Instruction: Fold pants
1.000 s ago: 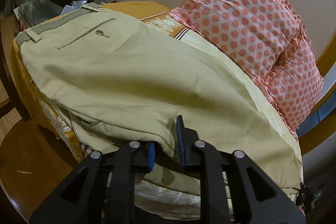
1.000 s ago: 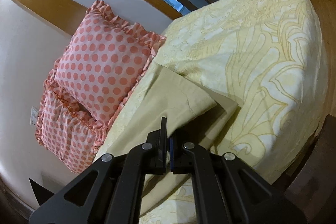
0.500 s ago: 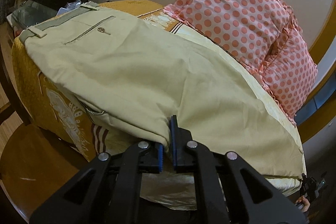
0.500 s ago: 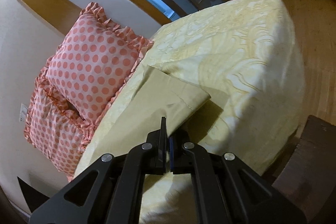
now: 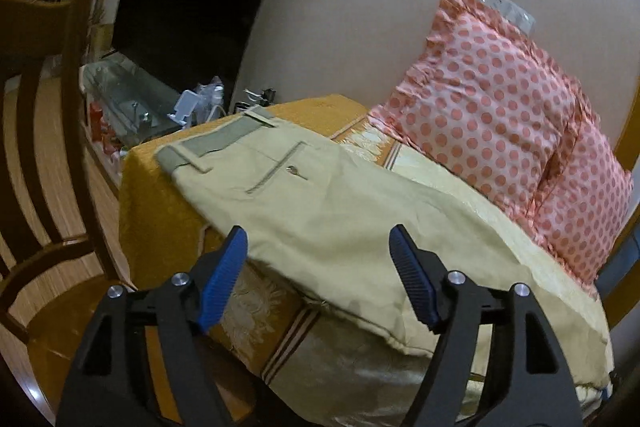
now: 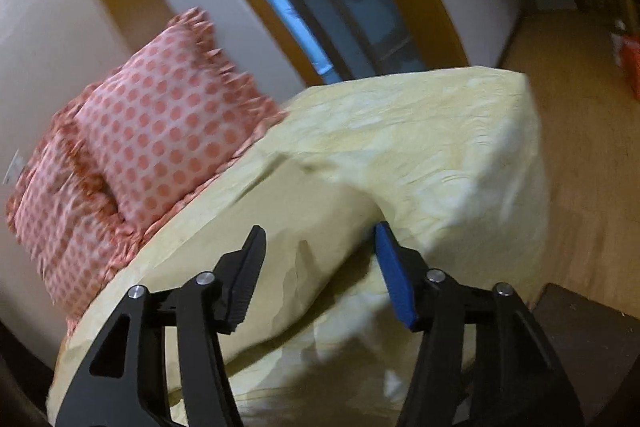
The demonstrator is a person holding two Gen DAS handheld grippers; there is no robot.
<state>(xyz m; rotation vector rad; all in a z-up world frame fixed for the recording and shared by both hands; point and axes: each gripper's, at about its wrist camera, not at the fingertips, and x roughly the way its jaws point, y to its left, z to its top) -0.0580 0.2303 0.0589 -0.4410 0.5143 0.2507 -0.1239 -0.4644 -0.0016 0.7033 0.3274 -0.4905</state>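
Beige pants (image 5: 340, 211) lie flat along the bed, waistband (image 5: 216, 143) at the far left end, back pocket with a button facing up. My left gripper (image 5: 318, 247) is open and empty, drawn back from the pants' near edge. The leg end of the pants (image 6: 296, 219) shows in the right wrist view, lying on the pale yellow bedcover (image 6: 440, 147). My right gripper (image 6: 320, 247) is open and empty, just short of the leg end. The right view is blurred.
Two pink polka-dot pillows (image 5: 500, 115) lean on the wall behind the pants, also seen in the right wrist view (image 6: 160, 131). A wooden chair (image 5: 44, 187) stands left of the bed. A cluttered glass table (image 5: 132, 99) is beyond the bed's end. Wood floor (image 6: 580, 147) lies to the right.
Both grippers were shut on the pants' edge; both have opened, let the fabric go and pulled back. The pants now rest on the bed.
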